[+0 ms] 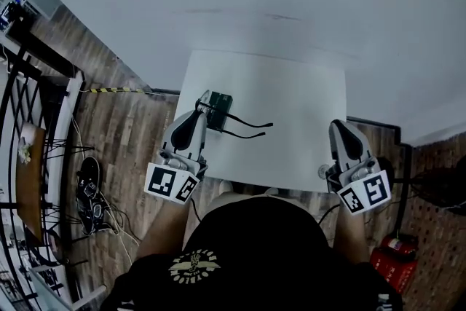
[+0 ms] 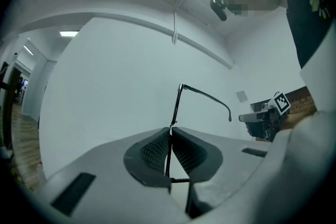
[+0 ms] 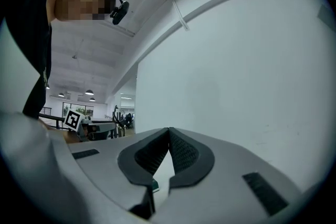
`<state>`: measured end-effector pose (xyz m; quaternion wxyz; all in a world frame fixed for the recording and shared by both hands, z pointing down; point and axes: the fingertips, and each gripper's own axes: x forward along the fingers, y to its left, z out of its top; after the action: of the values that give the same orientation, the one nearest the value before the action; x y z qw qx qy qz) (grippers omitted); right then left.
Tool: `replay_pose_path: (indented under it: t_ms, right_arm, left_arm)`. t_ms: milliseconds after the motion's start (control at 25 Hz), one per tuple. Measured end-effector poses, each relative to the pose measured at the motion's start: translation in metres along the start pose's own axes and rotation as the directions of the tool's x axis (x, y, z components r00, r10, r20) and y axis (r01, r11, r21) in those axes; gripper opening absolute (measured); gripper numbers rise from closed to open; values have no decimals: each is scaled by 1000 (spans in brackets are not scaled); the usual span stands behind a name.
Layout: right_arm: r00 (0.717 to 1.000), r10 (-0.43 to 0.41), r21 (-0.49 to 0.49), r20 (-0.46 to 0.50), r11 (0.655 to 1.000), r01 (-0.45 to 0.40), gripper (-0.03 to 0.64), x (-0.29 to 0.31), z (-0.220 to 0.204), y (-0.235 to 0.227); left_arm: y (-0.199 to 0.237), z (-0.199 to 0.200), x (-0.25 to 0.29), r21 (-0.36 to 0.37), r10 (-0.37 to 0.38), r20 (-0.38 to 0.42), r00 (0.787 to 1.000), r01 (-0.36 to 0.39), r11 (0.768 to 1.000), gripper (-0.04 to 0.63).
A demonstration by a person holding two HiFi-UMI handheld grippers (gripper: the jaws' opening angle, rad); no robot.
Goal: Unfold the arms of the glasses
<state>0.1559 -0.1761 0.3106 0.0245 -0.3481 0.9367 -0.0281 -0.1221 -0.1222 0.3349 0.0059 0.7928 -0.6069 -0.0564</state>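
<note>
left gripper [image 2: 170, 131] jaws clamp the glasses [image 2: 203, 95] above the table [image 1: 291, 95]; right gripper [image 3: 168, 132] jaws pressed together.

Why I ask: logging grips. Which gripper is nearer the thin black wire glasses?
Left. The left gripper clamps the glasses; the right gripper, shut and empty, is apart at the right edge of the white table.

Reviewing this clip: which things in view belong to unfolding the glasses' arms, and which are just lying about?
Part of the job:
glasses
left gripper, shut on the glasses' frame
right gripper, shut with nothing in it
white table

Just lying about:
black shoes on the floor
black metal rack
red item on the floor, kind unclear
</note>
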Motion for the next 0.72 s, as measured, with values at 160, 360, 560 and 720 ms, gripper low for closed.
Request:
replay_pose_path:
  t_ms: [160, 360, 560, 720]
  right_arm:
    - [1000, -15, -22, 16, 1000, 15, 2, -14, 3, -22]
    - [1000, 4, -32, 26, 999, -3, 2, -24, 6, -31]
    - [999, 37, -14, 33, 999, -37, 2, -32, 6, -40]
    - [998, 54, 1, 42, 999, -54, 2, -40, 8, -46]
  left_arm:
    - [0, 6, -2, 6, 47, 18, 999, -47, 999, 23]
    - [-10, 8, -2, -9, 72, 19, 997, -72, 997, 23]
    - [-31, 8, 0, -13, 83, 16, 996, -83, 996, 23]
    - [-46, 10, -1, -4, 88, 12, 996, -88, 996, 23]
